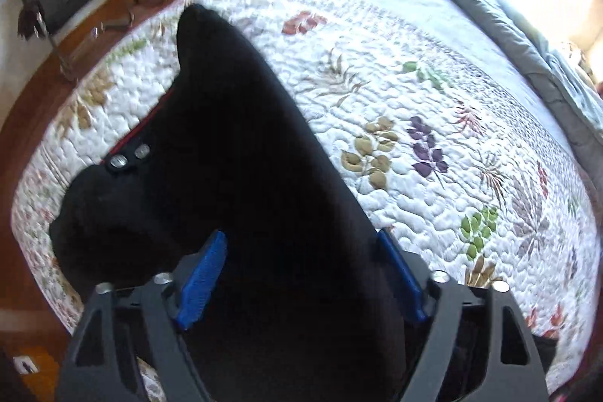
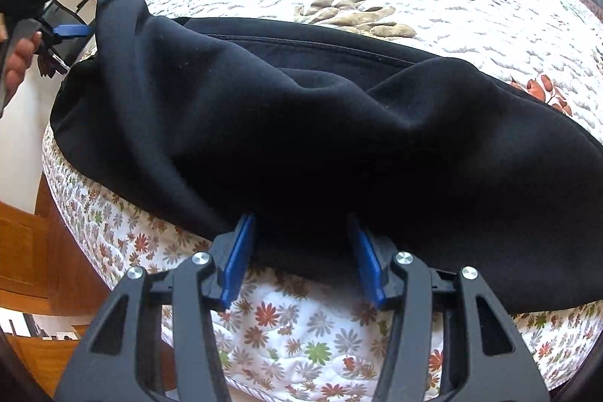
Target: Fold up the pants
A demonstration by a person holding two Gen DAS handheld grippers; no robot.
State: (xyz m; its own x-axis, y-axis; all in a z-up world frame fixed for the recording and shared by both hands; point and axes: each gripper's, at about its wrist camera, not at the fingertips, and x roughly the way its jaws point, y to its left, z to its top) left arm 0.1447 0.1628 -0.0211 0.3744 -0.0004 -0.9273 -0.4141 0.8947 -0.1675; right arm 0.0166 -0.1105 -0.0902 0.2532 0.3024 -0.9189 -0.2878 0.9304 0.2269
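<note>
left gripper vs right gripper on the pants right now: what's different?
Height: the left gripper is up off the quilt, with the pants rising to it. The right gripper sits low at the quilt's edge, where the cloth lies flat.
Opening: the left gripper's jaws stand wider than the right gripper's.
Shared: blue pads with black cloth between them. Whether either one pinches it is unclear.
</note>
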